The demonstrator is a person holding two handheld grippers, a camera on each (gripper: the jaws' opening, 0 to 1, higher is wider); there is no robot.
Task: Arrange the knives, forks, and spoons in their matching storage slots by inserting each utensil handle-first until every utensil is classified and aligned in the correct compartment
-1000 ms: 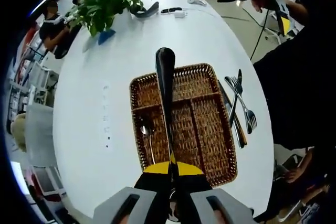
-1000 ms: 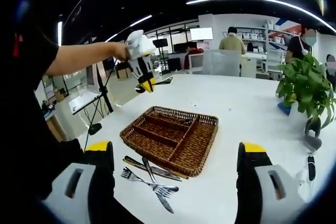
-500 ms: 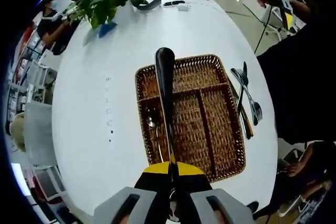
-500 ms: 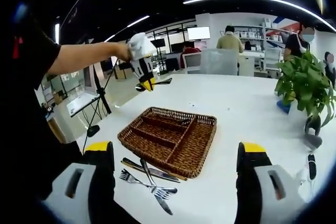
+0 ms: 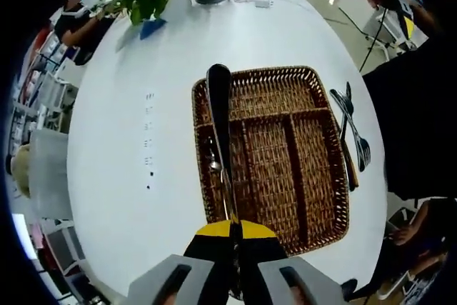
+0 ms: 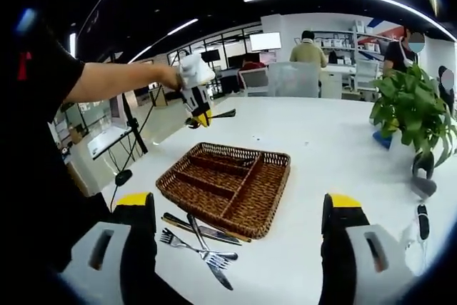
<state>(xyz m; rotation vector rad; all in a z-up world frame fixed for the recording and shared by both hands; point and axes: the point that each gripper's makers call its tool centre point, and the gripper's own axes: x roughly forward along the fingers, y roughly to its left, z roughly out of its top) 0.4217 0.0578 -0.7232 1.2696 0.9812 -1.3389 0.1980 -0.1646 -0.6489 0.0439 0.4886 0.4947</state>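
Left gripper view: my left gripper (image 5: 230,237) has its fingers clenched on the bowl end of a long polished metal spoon (image 5: 220,130), handle pointing forward so it can enter handle-first. I hold it above the leftmost slot of the rectangular brown wicker cutlery tray (image 5: 300,169) on the white oval table (image 5: 128,148), where another small metal spoon (image 5: 213,163) already lies. In the right gripper view my right gripper (image 6: 241,230) hangs with fingers released and empty, near the steel forks and knives (image 6: 202,239) waiting just beside the tray's near edge.
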